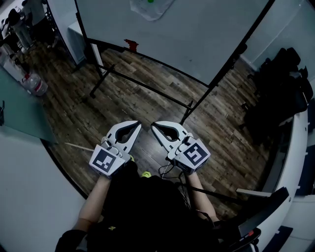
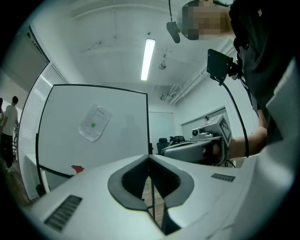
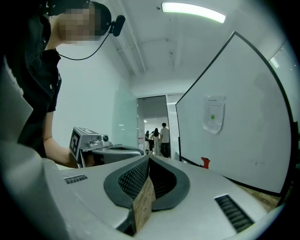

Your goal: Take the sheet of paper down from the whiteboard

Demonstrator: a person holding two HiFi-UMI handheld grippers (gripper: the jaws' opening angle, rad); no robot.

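The large white whiteboard in its black frame (image 1: 197, 34) fills the upper part of the head view, above the dark wood-plank floor (image 1: 147, 101). At lower centre, the pale grey left gripper (image 1: 134, 127) and right gripper (image 1: 157, 128) sit side by side. Each has its jaws closed together on nothing, and both are well apart from the board. The white sheet of paper (image 1: 150, 9), marked with a green dot (image 2: 93, 124), hangs on the board at the frame's top edge. A small red object (image 1: 131, 45) sits on the lower rail. Judging by this, the task has not begun: approach, grasp and removal all remain.
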